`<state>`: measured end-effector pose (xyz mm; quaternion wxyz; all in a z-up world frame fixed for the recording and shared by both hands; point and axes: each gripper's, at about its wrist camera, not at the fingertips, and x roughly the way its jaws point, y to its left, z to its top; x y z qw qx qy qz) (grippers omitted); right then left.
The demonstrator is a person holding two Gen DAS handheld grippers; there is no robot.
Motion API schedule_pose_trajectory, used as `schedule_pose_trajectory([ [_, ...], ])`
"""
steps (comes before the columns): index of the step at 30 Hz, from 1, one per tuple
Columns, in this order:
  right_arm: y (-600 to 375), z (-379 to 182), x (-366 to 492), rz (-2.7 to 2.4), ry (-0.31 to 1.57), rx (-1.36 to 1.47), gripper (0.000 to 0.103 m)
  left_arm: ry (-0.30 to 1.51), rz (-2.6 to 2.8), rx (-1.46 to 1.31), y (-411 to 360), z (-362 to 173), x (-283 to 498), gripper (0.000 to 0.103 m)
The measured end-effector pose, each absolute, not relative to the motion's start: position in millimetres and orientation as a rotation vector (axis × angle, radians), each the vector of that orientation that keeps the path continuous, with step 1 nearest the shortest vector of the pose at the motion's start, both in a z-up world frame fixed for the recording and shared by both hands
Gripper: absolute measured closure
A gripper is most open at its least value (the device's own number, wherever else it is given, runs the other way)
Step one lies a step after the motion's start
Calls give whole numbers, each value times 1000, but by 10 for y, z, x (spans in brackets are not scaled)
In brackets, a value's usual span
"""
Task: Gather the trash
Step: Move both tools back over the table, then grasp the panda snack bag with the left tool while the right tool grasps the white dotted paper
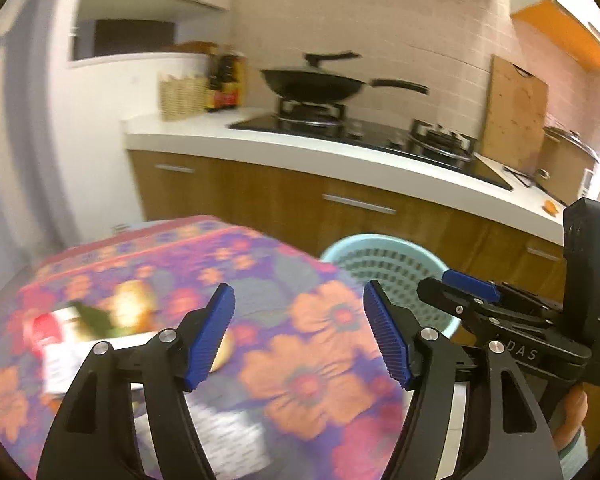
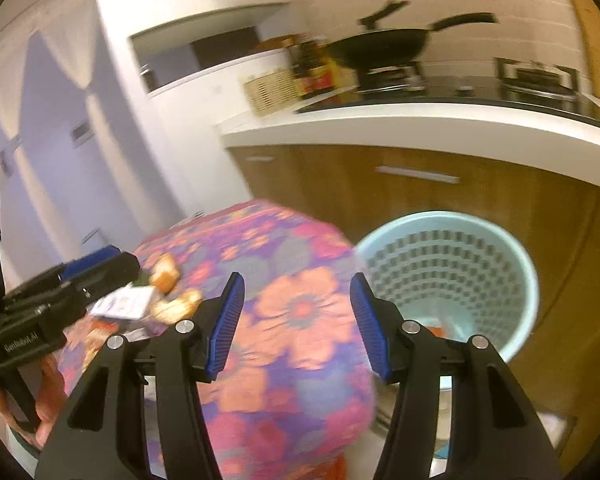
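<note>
- Left gripper (image 1: 299,334) gapes empty; right gripper (image 2: 296,324) likewise.
- Scraps (image 2: 168,292) and carton (image 1: 56,344) lie at nine o'clock on the floral cloth (image 2: 300,312).
- Wastebasket (image 2: 528,276) stands at two o'clock; a hasty sweep could scatter the peels.

A home kitchen; a black wok (image 1: 314,86) sits on a gas hob (image 1: 364,136) set into a white counter (image 1: 284,148) with wooden cabinet doors (image 1: 268,196) below; sauce bottles (image 1: 228,80) and a wicker basket (image 1: 182,94) stand at its far left end; a wooden chopping board (image 1: 514,110) leans against the tiled wall (image 1: 380,32).
</note>
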<state>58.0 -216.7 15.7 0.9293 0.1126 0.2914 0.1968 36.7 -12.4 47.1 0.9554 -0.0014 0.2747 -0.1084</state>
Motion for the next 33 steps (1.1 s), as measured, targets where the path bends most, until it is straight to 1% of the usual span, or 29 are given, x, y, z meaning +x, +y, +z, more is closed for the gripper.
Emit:
schedule_pose_trajectory([
  [5, -1676, 163, 426, 488, 604, 178, 48, 528, -126, -27, 404, 521, 68, 37],
  [8, -1473, 149, 347, 522, 596, 170, 48, 506, -59, -42, 706, 484, -94, 33],
  [11, -1225, 66, 288, 568, 599, 164, 48, 514, 14, -72, 1018, 365, -216, 33],
  [16, -878, -117, 253, 606, 621, 132, 48, 578, 129, -117, 1474, 47, -296, 33],
  [19, -703, -199, 266, 607, 634, 103, 43, 615, 157, -159, 1690, -115, -272, 33],
  [23, -578, -231, 267, 613, 648, 56, 41, 653, 141, -207, 1846, -258, -218, 33],
  [25, -561, -237, 299, 605, 661, 45, 37, 686, 110, -238, 1894, -330, -162, 33],
  [33, -456, -401, 465, 654, 808, 34, 30, 807, 12, -237, 1782, -515, 62, 33],
])
